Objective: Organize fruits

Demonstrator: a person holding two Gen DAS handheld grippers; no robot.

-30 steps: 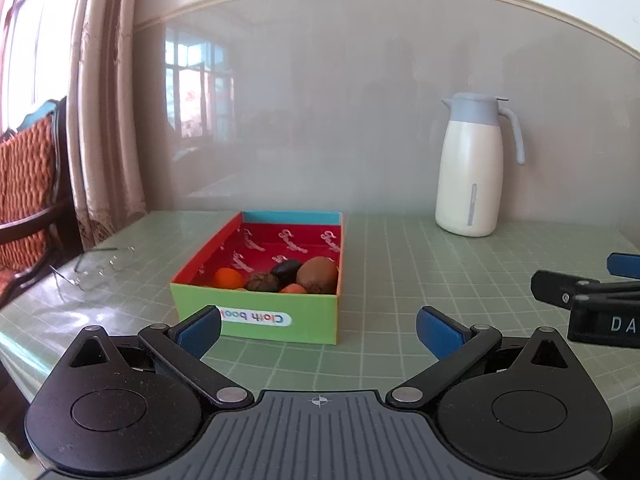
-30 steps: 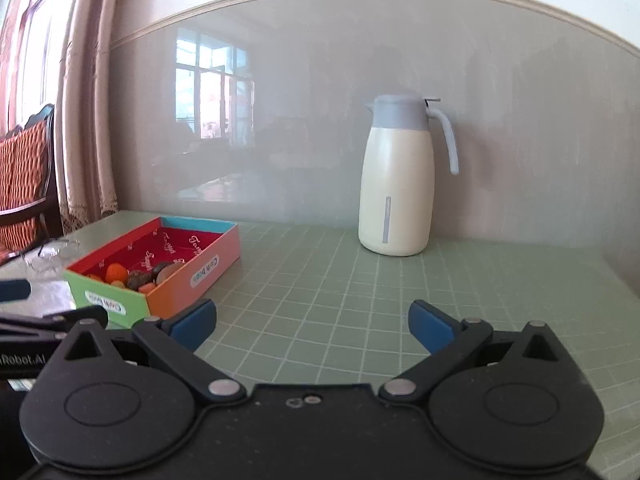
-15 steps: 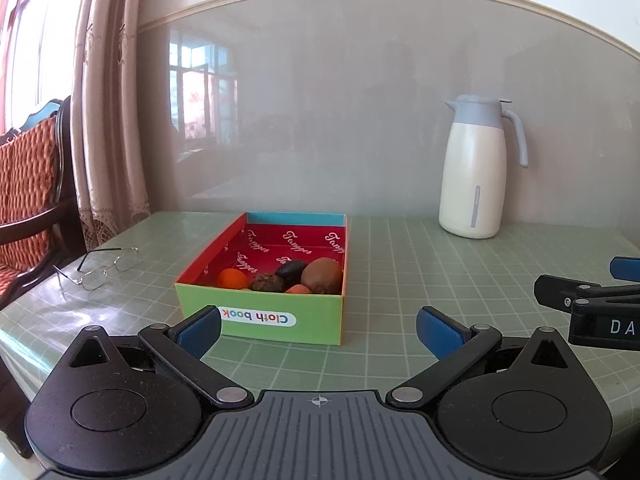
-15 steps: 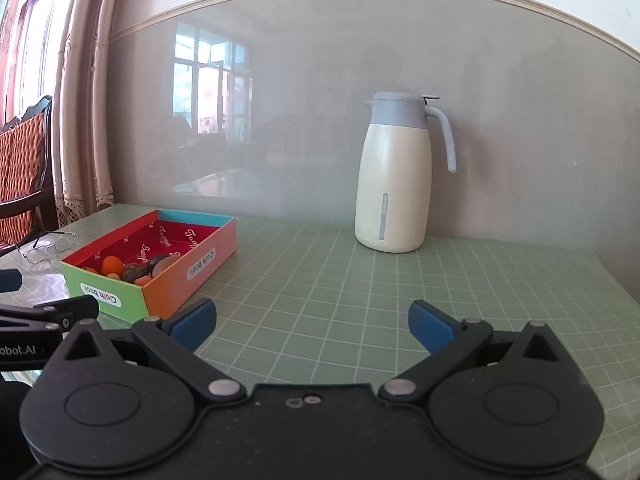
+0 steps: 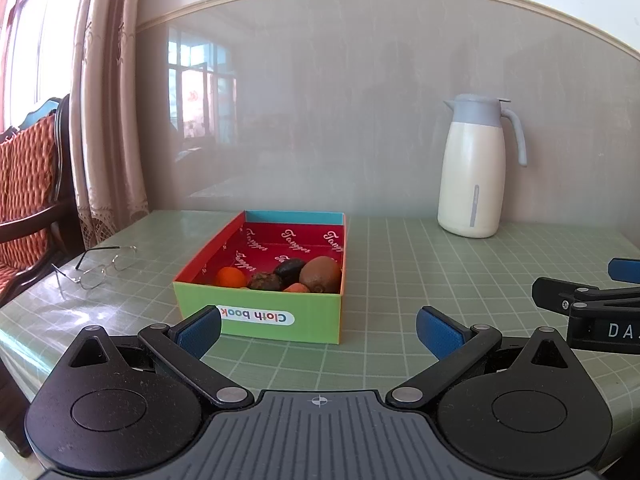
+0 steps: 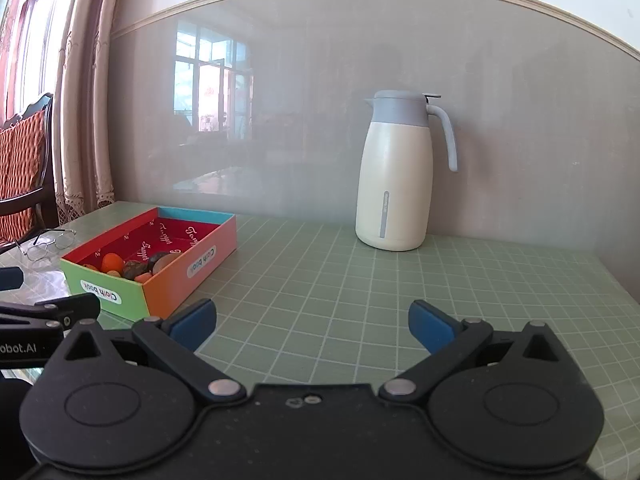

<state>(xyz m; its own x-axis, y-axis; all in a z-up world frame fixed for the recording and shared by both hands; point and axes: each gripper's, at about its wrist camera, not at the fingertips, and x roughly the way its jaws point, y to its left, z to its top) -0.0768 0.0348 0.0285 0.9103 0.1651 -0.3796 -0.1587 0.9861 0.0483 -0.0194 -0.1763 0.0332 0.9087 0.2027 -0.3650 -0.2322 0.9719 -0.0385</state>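
The fruits [image 5: 294,274] lie bunched at the near end of the coloured box [image 5: 260,312] on the green surface [image 5: 400,264]. The left claw [image 5: 318,330] hovers level just short of the box, spread wide and empty. The right claw [image 6: 312,322] hangs beside it, equally wide, facing the jug [image 6: 396,176].

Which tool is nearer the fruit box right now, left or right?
Left. The left tool sits open right in front of the box, facing its green end. The right tool, also open, is off to the box's right, pointing past it toward the jug.
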